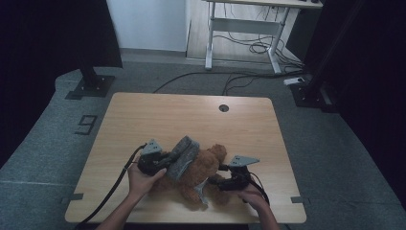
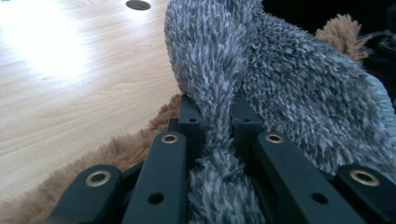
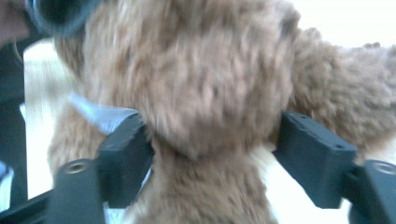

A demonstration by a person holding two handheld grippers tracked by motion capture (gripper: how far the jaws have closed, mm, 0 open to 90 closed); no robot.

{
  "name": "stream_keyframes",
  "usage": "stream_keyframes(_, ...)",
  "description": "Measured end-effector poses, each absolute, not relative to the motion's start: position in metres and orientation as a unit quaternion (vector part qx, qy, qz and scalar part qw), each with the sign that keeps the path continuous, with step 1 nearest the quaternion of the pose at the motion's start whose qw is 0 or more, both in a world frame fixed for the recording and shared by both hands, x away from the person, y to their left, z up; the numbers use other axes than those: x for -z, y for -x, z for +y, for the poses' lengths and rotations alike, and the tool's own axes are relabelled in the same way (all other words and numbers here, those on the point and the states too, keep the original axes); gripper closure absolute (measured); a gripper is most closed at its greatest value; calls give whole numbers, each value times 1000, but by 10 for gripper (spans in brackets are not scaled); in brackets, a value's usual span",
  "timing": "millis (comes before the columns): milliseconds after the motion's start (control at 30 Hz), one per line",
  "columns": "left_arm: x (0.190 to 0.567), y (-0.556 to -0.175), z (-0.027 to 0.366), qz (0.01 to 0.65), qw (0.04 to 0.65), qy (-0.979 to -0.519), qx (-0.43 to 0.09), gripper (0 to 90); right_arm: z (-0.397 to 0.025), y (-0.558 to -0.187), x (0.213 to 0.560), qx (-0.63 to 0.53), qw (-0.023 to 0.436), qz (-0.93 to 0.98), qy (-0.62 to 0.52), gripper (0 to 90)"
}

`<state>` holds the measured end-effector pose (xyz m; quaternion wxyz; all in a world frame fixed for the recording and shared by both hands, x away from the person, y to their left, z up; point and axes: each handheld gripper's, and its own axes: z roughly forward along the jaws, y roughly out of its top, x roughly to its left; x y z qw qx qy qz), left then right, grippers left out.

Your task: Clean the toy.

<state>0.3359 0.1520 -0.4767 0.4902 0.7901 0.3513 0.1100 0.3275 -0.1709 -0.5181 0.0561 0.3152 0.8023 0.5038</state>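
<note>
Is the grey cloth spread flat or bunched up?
Bunched. The cloth is draped over the bear, and the left tool pinches a fold of it between its jaws.

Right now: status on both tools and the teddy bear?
Left tool shut on grey fleece garment. Right tool clamped around teddy bear, which lies on the table. Garment partly on the bear. No obstruction seen.

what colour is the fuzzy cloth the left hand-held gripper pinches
Grey, flecked lighter; the cloth shows best in the left gripper view.
</note>
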Motion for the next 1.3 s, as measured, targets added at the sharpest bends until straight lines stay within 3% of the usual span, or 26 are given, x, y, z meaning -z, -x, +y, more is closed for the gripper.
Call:
stream_keyframes(133, 480, -331, 155, 351, 499, -786, -104, 790, -158, -328, 514, -504, 43, 807, -304, 169)
stream_keyframes(400, 482, -327, 154, 345, 505, -784, -105, 790, -177, -329, 494, -536, 49, 775, -330, 180)
stream_keyframes(667, 485, -323, 155, 344, 508, -782, -109, 790, -134, -333, 512, -489, 42, 809, -323, 107)
stream_keyframes(1000, 488, -326, 155, 349, 515, -771, -137, 788, -121, -331, 515, -478, 99, 812, -321, 409)
stream_keyframes(1300, 485, -385, 142, 379, 513, -760, -128, 786, -116, -358, 517, -467, 202, 791, -339, 451)
